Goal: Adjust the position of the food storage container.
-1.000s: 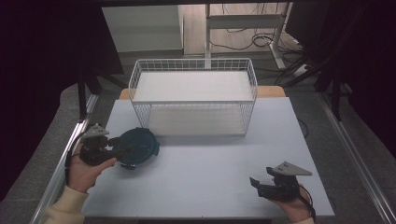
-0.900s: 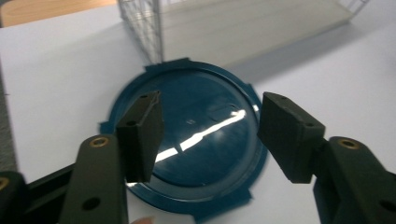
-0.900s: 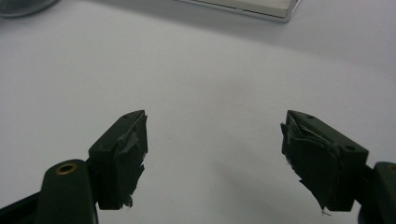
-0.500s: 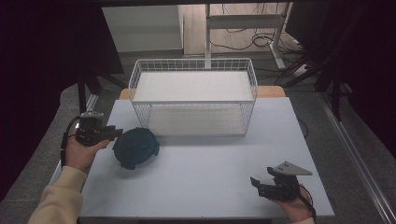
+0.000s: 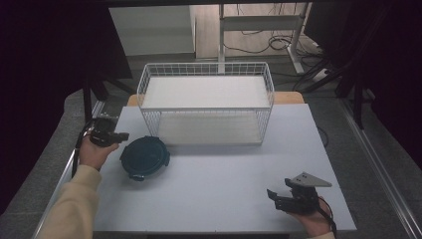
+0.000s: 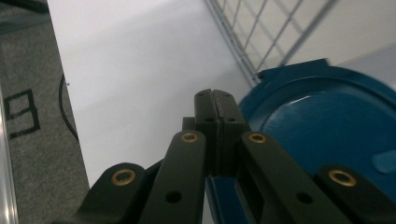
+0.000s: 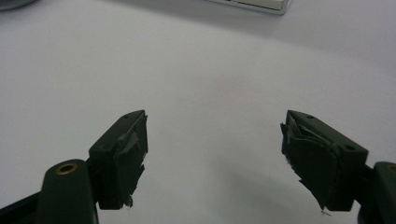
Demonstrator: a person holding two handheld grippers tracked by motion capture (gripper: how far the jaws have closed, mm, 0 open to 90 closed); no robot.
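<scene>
A round dark-blue lid (image 5: 144,158) with clip tabs lies flat at the left of the light table (image 5: 224,179). In the left gripper view the blue lid (image 6: 327,126) lies just right of my jaws. My left gripper (image 5: 122,135) hovers at the lid's left rim, held in a hand with a cream sleeve. Its jaws have just been closing and now meet with nothing between them; the left gripper (image 6: 215,95) tips touch each other. My right gripper (image 5: 272,196) rests near the front right edge, open. The right gripper (image 7: 215,116) has only bare table between its taped pads.
A white wire basket (image 5: 206,64) with a white floor stands at the back middle of the table. Grey carpet and a metal rail (image 5: 69,164) run along the left edge. Cables and a desk frame lie beyond the basket.
The left gripper has drawn back left off the blue lid and its jaws have closed together. The lid stays where it lay. The right gripper has not moved.
</scene>
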